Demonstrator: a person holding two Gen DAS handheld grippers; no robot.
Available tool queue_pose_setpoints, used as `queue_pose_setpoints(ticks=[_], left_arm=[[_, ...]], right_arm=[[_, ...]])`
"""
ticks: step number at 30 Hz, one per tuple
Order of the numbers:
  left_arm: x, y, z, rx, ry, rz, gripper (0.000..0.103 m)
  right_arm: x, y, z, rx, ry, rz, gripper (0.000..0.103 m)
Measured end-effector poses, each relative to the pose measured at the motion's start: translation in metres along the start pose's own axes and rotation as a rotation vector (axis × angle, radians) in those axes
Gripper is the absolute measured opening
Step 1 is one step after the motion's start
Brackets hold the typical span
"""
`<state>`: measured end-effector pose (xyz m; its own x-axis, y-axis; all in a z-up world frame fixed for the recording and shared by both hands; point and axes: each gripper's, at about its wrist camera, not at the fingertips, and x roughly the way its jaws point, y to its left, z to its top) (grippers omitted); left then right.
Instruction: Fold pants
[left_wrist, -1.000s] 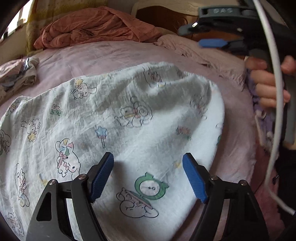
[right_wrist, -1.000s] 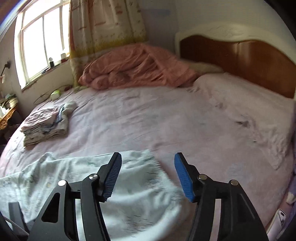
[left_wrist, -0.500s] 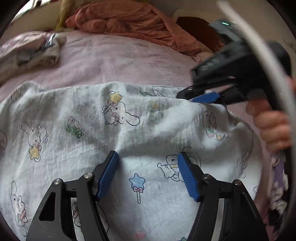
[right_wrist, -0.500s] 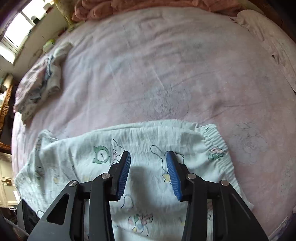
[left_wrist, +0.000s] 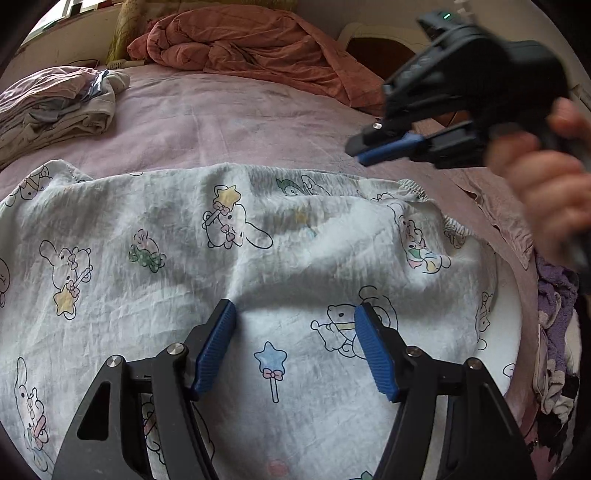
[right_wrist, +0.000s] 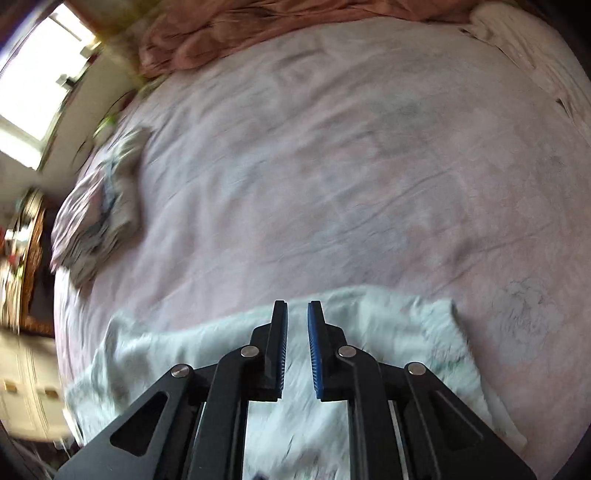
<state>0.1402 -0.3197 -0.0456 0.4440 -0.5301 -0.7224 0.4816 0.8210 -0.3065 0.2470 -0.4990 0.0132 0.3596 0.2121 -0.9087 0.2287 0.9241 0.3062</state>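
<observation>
White pants (left_wrist: 258, 258) printed with cartoon rabbits and stars lie spread flat on the pink bed sheet (left_wrist: 240, 122), their elastic waistband (left_wrist: 417, 186) at the right. My left gripper (left_wrist: 293, 314) hovers low over the middle of the pants, open, with only flat cloth under it. A hand (left_wrist: 546, 199) holds my right gripper (left_wrist: 356, 153) just above the pants' far edge near the waistband. In the blurred right wrist view the right gripper (right_wrist: 297, 306) points steeply down at the pants (right_wrist: 369, 332). Its jaws are closing to a narrow gap, with nothing between them.
A pile of folded clothes (left_wrist: 55, 107) sits at the far left of the bed, and a crumpled orange quilt (left_wrist: 251, 48) lies at the head by the wooden headboard (left_wrist: 380, 48). Purple cloth (left_wrist: 554, 295) hangs off the right side. A window (right_wrist: 33, 85) is left.
The left gripper slid across the pants and its jaws narrowed slightly. The right gripper tipped down over the pants' far edge and its jaws drew nearly together.
</observation>
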Motion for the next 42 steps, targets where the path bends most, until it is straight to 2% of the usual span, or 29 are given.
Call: queue_pose_setpoints(ticks=[3, 4, 8, 10, 13, 18, 21, 24, 26, 31, 33, 35, 39, 42], left_arm=[[0.0, 0.002, 0.0, -0.016, -0.002, -0.018, 0.065], [0.0, 0.004, 0.001, -0.023, -0.001, -0.025, 0.065], [-0.001, 0.003, -0.001, -0.011, 0.005, -0.025, 0.065], [-0.002, 0.0, -0.004, 0.003, 0.003, -0.013, 0.065], [-0.001, -0.002, -0.004, 0.009, 0.003, -0.009, 0.065], [-0.001, 0.001, -0.004, -0.003, 0.004, -0.024, 0.065], [-0.001, 0.001, -0.003, -0.001, 0.003, -0.022, 0.066], [0.0, 0.001, -0.003, 0.001, 0.002, -0.022, 0.067], [0.0, 0.001, -0.003, 0.002, 0.003, -0.021, 0.067], [0.001, 0.001, -0.003, 0.005, 0.003, -0.019, 0.067], [0.001, 0.001, -0.003, 0.007, 0.003, -0.016, 0.068], [0.001, 0.001, -0.003, 0.01, 0.003, -0.013, 0.068], [0.001, 0.001, -0.004, 0.009, 0.001, -0.018, 0.068], [-0.001, 0.002, -0.004, 0.004, 0.001, -0.026, 0.068]], right_arm=[[-0.007, 0.02, -0.022, -0.084, 0.043, -0.059, 0.013], [-0.001, 0.021, -0.026, -0.082, 0.09, -0.069, 0.013], [0.024, -0.002, -0.035, 0.019, 0.222, -0.03, 0.013], [0.034, -0.016, -0.029, 0.088, 0.214, -0.014, 0.013], [0.045, -0.04, -0.009, 0.228, 0.156, 0.053, 0.013], [0.052, -0.054, 0.022, 0.319, 0.081, 0.069, 0.013], [0.051, -0.053, 0.032, 0.329, 0.03, 0.069, 0.013], [0.031, -0.057, 0.032, 0.324, -0.012, 0.167, 0.013], [0.01, -0.059, 0.029, 0.296, -0.037, 0.202, 0.013], [-0.029, -0.056, -0.006, 0.253, 0.03, 0.136, 0.014], [-0.025, -0.059, -0.021, 0.264, 0.093, 0.14, 0.014], [-0.013, -0.068, -0.029, 0.296, 0.118, 0.139, 0.014], [0.014, -0.1, -0.025, 0.388, 0.083, 0.041, 0.014], [0.025, -0.126, -0.013, 0.492, 0.046, 0.16, 0.013]])
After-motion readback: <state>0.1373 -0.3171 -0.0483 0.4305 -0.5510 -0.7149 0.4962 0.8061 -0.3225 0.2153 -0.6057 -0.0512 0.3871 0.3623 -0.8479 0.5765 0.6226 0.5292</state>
